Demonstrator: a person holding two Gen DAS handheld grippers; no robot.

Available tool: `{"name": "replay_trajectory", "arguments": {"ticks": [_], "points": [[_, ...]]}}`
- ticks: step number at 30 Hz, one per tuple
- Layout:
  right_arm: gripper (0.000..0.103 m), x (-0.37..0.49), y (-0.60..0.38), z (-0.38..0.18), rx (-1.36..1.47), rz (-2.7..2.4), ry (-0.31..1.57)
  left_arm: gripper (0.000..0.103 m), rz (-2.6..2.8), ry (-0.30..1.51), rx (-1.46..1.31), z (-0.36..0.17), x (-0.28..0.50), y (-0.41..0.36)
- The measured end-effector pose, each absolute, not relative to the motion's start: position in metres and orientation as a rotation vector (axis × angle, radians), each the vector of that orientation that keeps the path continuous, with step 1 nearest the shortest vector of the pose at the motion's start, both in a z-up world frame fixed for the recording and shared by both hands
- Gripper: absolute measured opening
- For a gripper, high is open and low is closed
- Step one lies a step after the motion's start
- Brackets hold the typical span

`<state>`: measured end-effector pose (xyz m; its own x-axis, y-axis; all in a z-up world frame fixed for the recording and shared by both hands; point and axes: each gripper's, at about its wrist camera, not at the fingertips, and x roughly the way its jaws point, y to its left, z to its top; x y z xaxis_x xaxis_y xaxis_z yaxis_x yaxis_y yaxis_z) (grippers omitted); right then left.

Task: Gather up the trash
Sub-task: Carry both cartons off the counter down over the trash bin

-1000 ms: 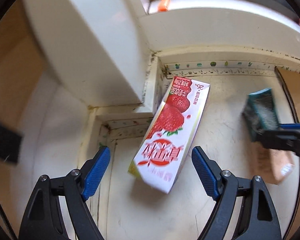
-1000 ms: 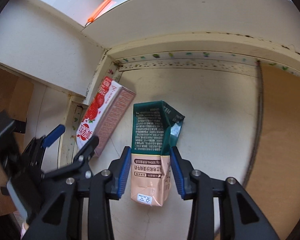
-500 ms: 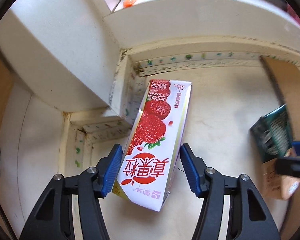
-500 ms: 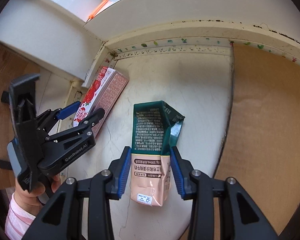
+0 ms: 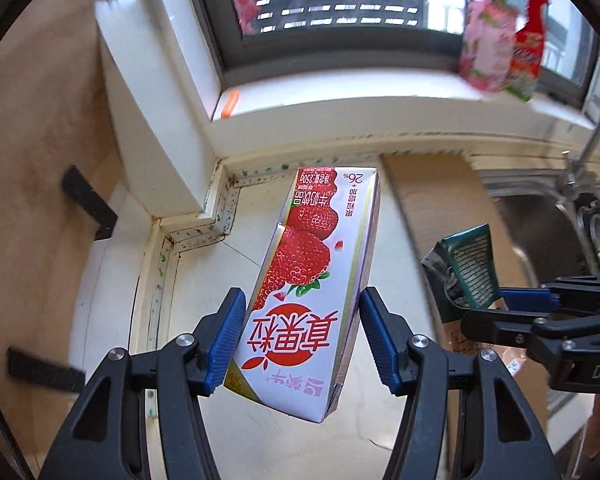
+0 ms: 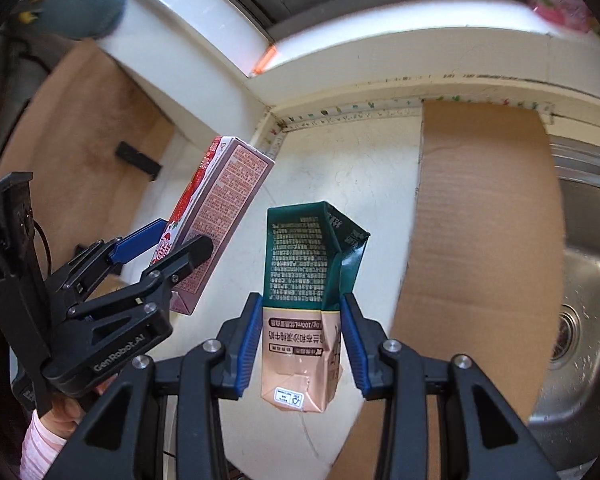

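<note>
Left gripper [image 5: 300, 340] clamped on white-and-red strawberry milk carton [image 5: 312, 276], off white counter [image 5: 204, 280]; long axis runs forward from jaws. Right gripper [image 6: 300, 344] clamped on crumpled green-and-tan carton [image 6: 306, 304], likewise lifted, alongside.

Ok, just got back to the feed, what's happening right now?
Both claws are loaded with trash. The left claw is shut on the strawberry milk carton, the right claw on the crumpled green and tan carton. Both cartons hang above the counter, next to the sink.
</note>
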<state>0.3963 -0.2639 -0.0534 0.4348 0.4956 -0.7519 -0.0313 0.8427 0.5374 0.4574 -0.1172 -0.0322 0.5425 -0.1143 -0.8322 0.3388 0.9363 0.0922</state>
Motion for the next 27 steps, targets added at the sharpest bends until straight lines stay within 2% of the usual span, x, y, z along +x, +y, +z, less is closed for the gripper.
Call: {"name": "replay_trajectory", "arguments": {"ticks": [7, 16, 21, 27], "points": [[0.039, 0.301, -0.268, 0.014, 0.425, 0.331, 0.973, 0.057, -0.335, 0.868, 0.183, 0.039, 0.354, -0.111], [0.039, 0.186, -0.258, 0.077, 0.336, 0.311, 0.870, 0.057, -0.405, 0.800, 0.138, 0.088, 0.231, -0.095], [0.039, 0.126, -0.239, 0.087, 0.292, 0.305, 0.868, 0.057, -0.428, 0.802, 0.114, 0.098, 0.173, -0.075], [0.039, 0.077, -0.223, 0.076, 0.292, 0.297, 0.897, 0.057, -0.446, 0.829, 0.104, 0.087, 0.117, -0.046]]}}
